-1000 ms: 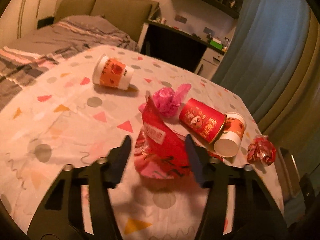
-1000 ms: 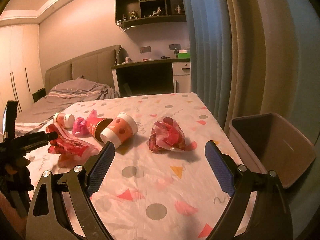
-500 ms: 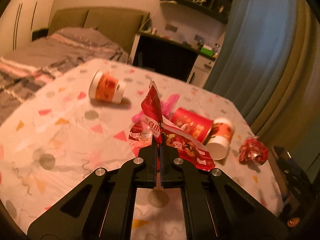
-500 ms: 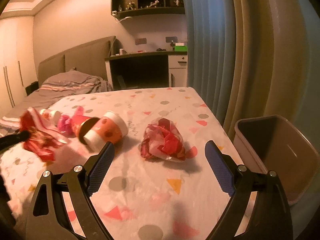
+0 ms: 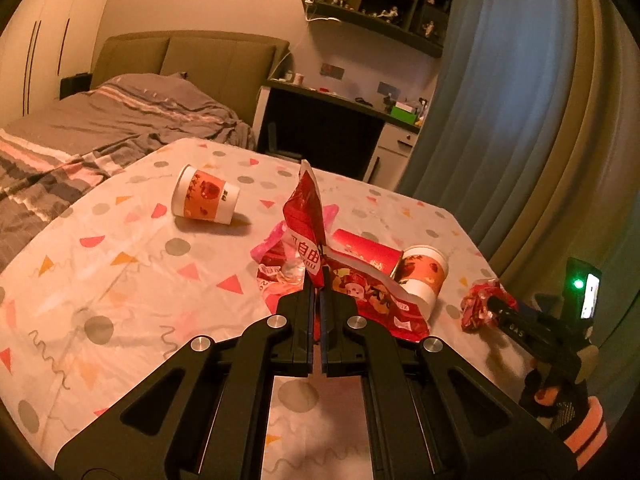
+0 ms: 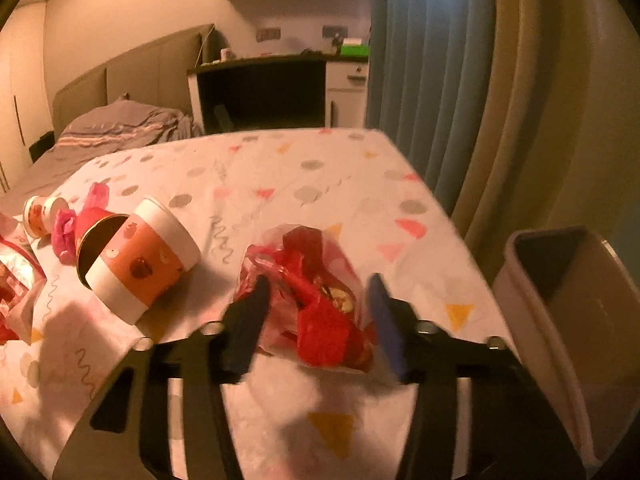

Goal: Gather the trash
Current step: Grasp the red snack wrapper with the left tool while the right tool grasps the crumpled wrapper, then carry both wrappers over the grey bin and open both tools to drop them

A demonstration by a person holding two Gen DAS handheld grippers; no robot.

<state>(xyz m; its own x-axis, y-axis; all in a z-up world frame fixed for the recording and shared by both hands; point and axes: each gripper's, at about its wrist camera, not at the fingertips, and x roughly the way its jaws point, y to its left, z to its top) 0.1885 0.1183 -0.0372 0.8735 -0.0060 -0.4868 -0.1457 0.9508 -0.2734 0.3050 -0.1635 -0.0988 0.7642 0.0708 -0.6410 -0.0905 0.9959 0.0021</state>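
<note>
My left gripper (image 5: 319, 284) is shut on a red snack wrapper (image 5: 306, 216) and holds it just above the patterned table. Behind it lie a pink wrapper (image 5: 272, 242), a red cup (image 5: 366, 251) and an orange-banded paper cup (image 5: 423, 276). Another orange-banded cup (image 5: 205, 195) lies farther left. My right gripper (image 6: 318, 310) is open, its fingers on either side of a crumpled red wrapper ball (image 6: 316, 312) on the table. That ball also shows in the left wrist view (image 5: 478, 304).
A brown waste bin (image 6: 568, 312) stands off the table's right edge. An orange-banded cup (image 6: 140, 256) and a red cup (image 6: 94, 228) lie left of the right gripper. A bed, a desk and curtains are behind the table.
My left gripper closed on the red snack wrapper and lifted it slightly. My right gripper moved forward and down until its open fingers straddle the crumpled ball, and they have narrowed.
</note>
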